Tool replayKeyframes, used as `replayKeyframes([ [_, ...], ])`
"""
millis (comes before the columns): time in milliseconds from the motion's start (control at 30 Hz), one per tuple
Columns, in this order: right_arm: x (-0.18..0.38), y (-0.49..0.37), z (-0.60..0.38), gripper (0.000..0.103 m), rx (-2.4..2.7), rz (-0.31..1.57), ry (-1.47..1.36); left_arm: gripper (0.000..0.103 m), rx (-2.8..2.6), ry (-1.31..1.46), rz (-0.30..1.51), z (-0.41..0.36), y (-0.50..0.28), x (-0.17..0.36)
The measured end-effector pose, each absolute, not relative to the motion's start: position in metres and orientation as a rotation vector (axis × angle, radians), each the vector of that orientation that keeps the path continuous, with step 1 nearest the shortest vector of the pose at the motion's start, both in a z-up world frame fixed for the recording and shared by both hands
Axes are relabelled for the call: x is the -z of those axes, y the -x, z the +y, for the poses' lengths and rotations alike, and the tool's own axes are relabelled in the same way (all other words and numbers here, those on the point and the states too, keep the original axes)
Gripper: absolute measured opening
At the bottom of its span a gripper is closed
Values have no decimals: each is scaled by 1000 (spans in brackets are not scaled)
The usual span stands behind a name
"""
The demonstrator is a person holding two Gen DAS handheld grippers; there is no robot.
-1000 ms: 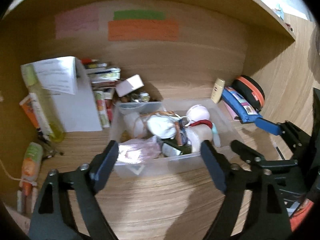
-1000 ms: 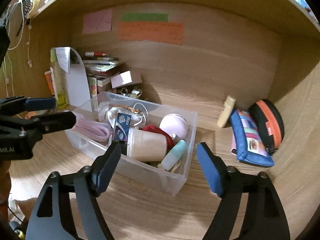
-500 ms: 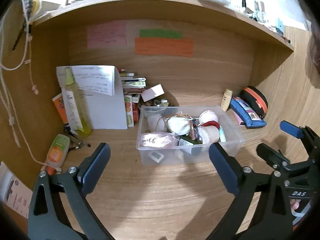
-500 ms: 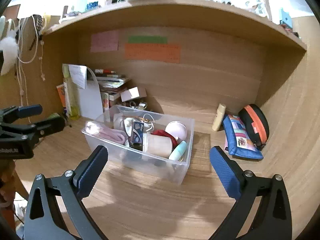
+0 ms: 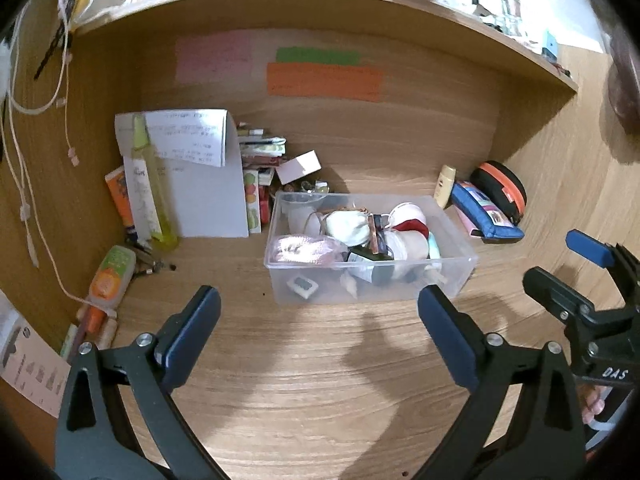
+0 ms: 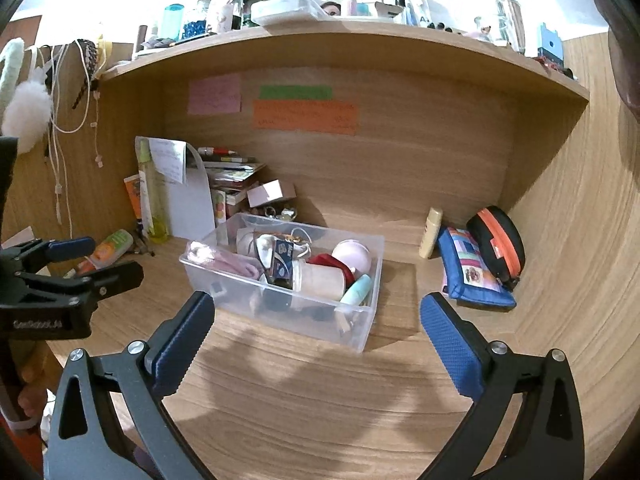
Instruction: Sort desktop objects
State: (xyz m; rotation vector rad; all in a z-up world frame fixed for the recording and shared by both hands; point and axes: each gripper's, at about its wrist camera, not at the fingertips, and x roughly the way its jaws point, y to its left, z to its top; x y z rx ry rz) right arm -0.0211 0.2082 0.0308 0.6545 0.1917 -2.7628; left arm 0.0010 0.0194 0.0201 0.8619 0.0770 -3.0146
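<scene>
Clear bin (image 5: pixel 372 280) packed, mid counter (image 5: pixel 320 380). Left tongs (image 5: pixel 320 320), right tongs (image 6: pixel 316 328) gaping, empty, short of it. Next: pouch (image 6: pixel 472 272) by right wall.

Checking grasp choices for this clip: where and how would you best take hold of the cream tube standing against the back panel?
Grip the cream tube across its mid-body, coming from the front and slightly left. It leans nearly upright against the back panel, and the blue pencil case crowds its right side, so the bare desk to its left probably leaves room for a finger of the open right hand-held gripper.
</scene>
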Motion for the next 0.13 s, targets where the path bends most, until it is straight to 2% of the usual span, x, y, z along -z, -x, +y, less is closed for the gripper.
replayKeyframes([
  [133,-25,27,211,103,2753,167,-689,100,3013,-834,18,28,-1,-21],
])
